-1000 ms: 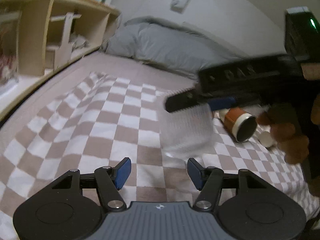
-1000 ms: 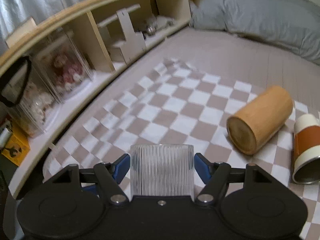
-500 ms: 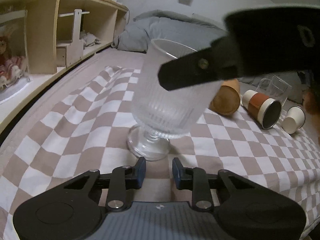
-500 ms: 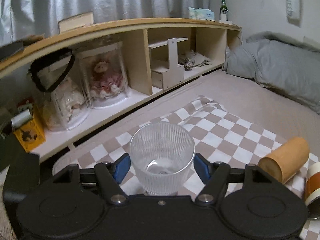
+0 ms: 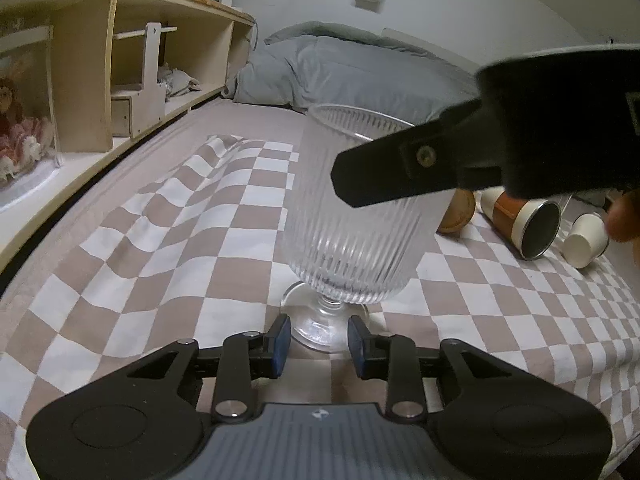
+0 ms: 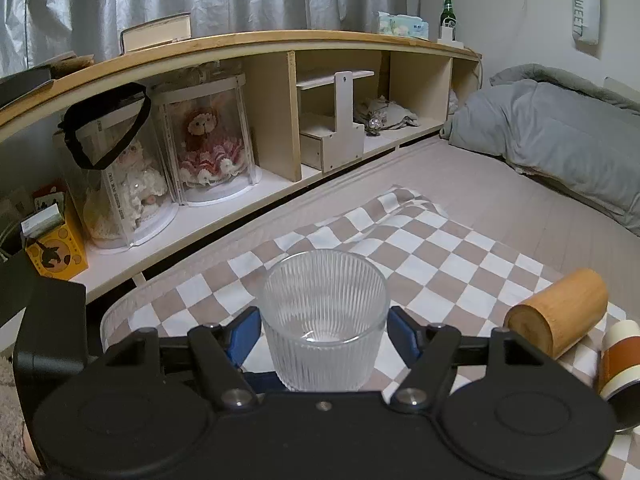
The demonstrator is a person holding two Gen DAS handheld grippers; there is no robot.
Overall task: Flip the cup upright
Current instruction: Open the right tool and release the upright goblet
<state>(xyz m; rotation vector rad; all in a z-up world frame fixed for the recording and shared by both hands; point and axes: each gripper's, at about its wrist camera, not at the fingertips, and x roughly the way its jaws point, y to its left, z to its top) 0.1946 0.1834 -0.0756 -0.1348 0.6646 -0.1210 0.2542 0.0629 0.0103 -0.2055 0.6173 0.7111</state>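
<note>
Clear ribbed glass cup [image 5: 352,216] (glossy), soft checked cloth [image 5: 192,216], a smooth wooden tumbler [image 6: 560,312], matt black plastic grippers.

Goblet [image 5: 352,216] upright on cloth [image 5: 168,248]; tumbler [image 5: 524,220] right

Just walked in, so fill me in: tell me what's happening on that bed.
A person is working with two handheld grippers. The right gripper has its fingers around the bowl of a ribbed glass goblet, which stands upright on the checkered cloth. The left gripper sits low at the goblet's foot, fingers either side. A wooden cup, a tumbler and a paper cup lie on their sides.
</note>
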